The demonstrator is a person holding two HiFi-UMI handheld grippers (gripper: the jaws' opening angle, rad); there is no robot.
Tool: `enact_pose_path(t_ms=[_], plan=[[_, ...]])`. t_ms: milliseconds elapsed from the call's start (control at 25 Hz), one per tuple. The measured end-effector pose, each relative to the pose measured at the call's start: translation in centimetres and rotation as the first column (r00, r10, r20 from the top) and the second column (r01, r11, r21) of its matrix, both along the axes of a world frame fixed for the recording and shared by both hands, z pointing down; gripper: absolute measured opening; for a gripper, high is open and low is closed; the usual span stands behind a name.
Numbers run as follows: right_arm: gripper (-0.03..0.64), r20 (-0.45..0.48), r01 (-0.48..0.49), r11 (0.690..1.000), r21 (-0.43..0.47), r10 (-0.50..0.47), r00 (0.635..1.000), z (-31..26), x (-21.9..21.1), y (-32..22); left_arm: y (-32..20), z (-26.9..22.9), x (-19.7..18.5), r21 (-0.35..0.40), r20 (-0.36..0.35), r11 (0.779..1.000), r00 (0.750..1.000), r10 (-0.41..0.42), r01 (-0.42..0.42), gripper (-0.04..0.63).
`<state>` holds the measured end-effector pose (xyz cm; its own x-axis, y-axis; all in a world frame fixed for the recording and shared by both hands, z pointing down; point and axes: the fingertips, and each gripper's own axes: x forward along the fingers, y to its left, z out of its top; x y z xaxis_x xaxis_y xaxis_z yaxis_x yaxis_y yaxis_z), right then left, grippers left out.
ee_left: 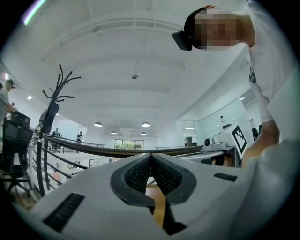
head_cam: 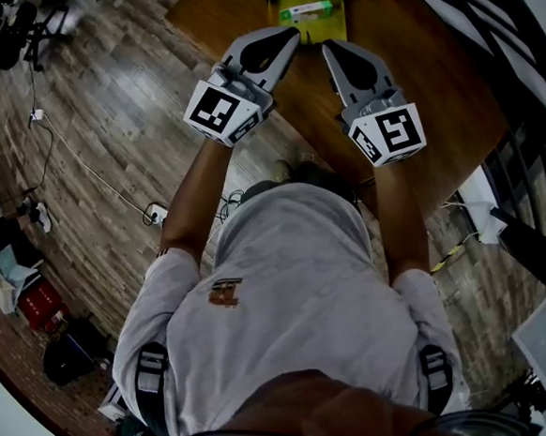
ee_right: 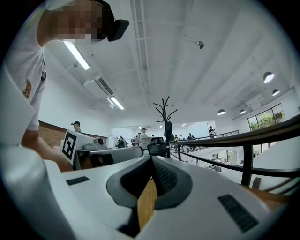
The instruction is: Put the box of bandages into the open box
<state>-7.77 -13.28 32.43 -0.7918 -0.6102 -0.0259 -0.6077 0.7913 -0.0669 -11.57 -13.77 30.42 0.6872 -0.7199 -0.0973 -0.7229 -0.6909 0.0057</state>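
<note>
The left gripper (head_cam: pixel 290 36) and right gripper (head_cam: pixel 330 48) are being held clenched on nothing, just short of the green-and-yellow box (head_cam: pixel 312 18). If they are advanced unopened, it risks being shoved away.

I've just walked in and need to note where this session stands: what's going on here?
A person stands at a wooden table with a gripper in each hand. The left gripper and right gripper are both shut with nothing between their jaws. Their tips are side by side, close to a yellow box lying on the table. Whether either tip touches it can't be told. Nothing has been picked up yet.
</note>
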Motion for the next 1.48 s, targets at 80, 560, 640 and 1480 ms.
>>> enact_pose_path(t_ms=[80,560,640,1480], plan=[[0.032,0.004,0.002,1.0,0.008,-0.002,1.0,-0.3,-0.1,0.8,0.9,-0.5,0.0,0.015,-0.008,1.0,1.0,0.0,0.0,0.018],[0.032,-0.004,0.005,0.999,0.039,-0.005,1.0,-1.0,0.3,3.8,4.2,-0.7,0.1,0.051,-0.017,0.999,1.0,-0.014,0.015,0.018],[0.032,-0.003,0.007,0.999,0.036,-0.007,1.0,-0.8,0.4,3.8,4.3,-0.5,0.3,0.05,-0.018,0.999,1.0,-0.015,0.016,0.018],[0.032,0.005,0.021,0.999,0.027,-0.021,1.0,-0.7,0.3,3.1,3.8,-0.3,0.8,0.043,-0.008,0.999,1.0,-0.015,0.015,0.018]])
